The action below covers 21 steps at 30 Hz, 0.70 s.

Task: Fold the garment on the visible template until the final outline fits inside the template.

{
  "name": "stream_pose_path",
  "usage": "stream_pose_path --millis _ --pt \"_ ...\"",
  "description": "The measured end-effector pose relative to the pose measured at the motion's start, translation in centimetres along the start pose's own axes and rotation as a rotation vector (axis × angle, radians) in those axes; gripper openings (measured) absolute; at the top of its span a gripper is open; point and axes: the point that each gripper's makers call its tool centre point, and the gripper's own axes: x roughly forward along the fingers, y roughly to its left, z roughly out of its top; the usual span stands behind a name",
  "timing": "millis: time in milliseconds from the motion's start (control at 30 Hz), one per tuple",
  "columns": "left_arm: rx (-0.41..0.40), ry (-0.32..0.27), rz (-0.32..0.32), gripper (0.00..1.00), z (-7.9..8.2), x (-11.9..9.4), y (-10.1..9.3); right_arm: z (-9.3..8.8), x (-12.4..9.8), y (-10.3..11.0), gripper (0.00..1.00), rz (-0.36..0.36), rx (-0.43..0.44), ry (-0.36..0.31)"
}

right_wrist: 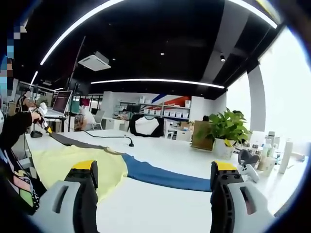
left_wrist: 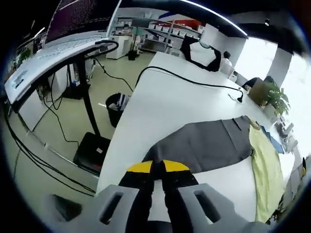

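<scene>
While the left tool (left_wrist: 158, 170) pinches the grey garment's (left_wrist: 209, 143) edge, the right tool (right_wrist: 154, 182) gapes over bare desk (right_wrist: 160, 204).

garments (left_wrist: 209, 143) laid side by side on table (left_wrist: 170, 97), plant (right_wrist: 224, 127) behind

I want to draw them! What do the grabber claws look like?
Both are grey plastic with black jaws tipped in yellow. The left gripper has cut-out slots in its grey shoulders. The right gripper has the same look. A black sleeve shows at the side.
</scene>
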Motion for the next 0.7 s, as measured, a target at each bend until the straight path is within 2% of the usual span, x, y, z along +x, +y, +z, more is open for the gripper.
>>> stream_pose_path --millis 133,200,367,467,633,700 --pt "0.006 -0.076 0.002 0.05 1.8 -0.7 -0.6 -0.3 0.2 0.3 0.99 0.007 0.002 0.011" --pt "0.072 -0.089 0.011 0.05 2.4 -1.1 -0.8 -0.4 0.2 0.3 0.99 0.011 0.002 0.014" --pt "0.063 -0.152 -0.018 0.05 5.2 -1.6 -1.2 -0.6 0.2 0.3 0.99 0.011 0.004 0.018" --pt "0.091 -0.189 -0.032 0.05 6.7 -2.0 -1.9 -1.0 0.1 0.3 0.99 0.014 -0.046 0.050" --pt "0.117 -0.218 -0.046 0.05 8.5 -2.4 -3.0 -0.9 0.1 0.4 0.99 0.014 -0.070 0.054" --pt "0.140 -0.219 -0.061 0.05 8.6 -2.8 -4.0 -1.1 0.0 0.3 0.99 0.011 -0.099 0.080"
